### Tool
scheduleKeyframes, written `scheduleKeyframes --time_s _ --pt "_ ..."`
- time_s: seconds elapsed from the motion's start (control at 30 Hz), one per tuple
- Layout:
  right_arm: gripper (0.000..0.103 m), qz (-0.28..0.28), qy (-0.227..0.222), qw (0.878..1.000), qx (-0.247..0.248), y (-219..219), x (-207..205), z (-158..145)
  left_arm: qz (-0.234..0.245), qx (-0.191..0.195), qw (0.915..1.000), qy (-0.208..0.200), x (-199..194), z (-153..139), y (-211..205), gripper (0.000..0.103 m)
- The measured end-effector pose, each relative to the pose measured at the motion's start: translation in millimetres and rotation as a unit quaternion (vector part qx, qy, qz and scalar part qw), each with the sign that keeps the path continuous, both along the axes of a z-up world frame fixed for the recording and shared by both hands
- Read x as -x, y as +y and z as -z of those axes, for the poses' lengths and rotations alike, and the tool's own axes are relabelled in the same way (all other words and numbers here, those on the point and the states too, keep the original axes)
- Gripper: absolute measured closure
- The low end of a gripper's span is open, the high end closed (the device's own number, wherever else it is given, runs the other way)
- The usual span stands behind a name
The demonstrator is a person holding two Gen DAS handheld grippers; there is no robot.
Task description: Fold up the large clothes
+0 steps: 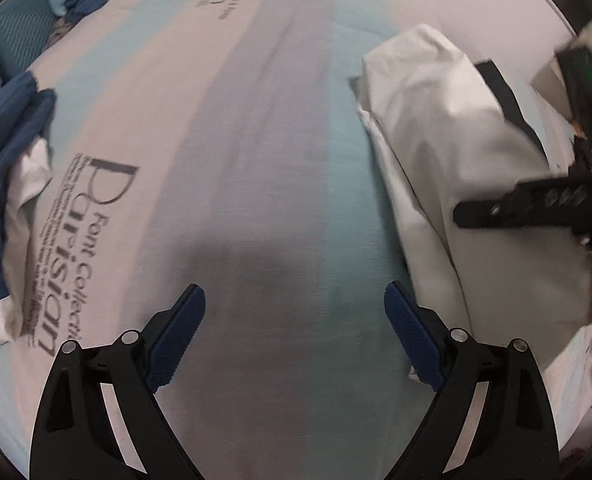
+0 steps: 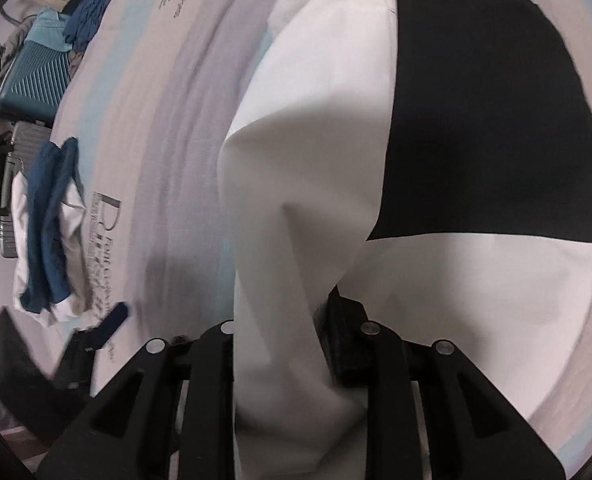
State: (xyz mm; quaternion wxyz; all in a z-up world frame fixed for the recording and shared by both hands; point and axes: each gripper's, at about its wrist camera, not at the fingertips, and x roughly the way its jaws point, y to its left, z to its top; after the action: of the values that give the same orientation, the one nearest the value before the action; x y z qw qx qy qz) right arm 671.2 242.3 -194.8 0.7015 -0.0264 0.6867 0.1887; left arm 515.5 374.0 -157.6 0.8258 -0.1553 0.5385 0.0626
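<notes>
Garment [image 2: 320, 184]: white with black panel, bunched on the bed's right side
Right claw [image 2: 296, 344]: clamped on a white fold
Left claw [image 1: 294, 336]: wide open, empty, over bare sheet [image 1: 264, 160]
Far left: blue clothes [image 1: 4, 160]

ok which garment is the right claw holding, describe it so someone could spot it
On the striped bed sheet with grey lettering, look to the side away from the blue-and-white pile. The white garment lies there, pinched in the right claw. Its large black panel sets it apart.
</notes>
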Motion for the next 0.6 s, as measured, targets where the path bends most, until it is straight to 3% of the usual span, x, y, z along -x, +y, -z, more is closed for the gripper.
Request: scheduleKeyframes --time_s 0.07,0.17,0.23,0.33,0.4,0.6 --pt "0.077 0.000 -0.007 1.000 0.003 4 1 10 -0.007 -0.001 1.0000 -0.002 9 -6 8 0.014" --pt "0.065 0.018 -0.012 1.000 -0.009 4 0 22 -0.013 -0.001 0.9999 -0.004 4 -9 25 0.014" --pt "0.040 0.031 -0.015 0.998 -0.048 4 3 25 -0.018 0.004 0.9998 -0.006 7 -16 32 0.014" --pt "0.013 0.007 -0.026 0.997 -0.069 16 12 22 -0.024 0.001 0.9997 -0.011 10 -28 33 0.014" --pt "0.006 0.000 -0.027 0.996 -0.087 22 17 18 -0.036 0.004 0.9992 -0.016 5 -29 44 0.014" --pt "0.006 0.021 0.008 0.988 -0.150 15 16 -5 -0.068 -0.009 0.9975 -0.017 22 -46 74 0.014"
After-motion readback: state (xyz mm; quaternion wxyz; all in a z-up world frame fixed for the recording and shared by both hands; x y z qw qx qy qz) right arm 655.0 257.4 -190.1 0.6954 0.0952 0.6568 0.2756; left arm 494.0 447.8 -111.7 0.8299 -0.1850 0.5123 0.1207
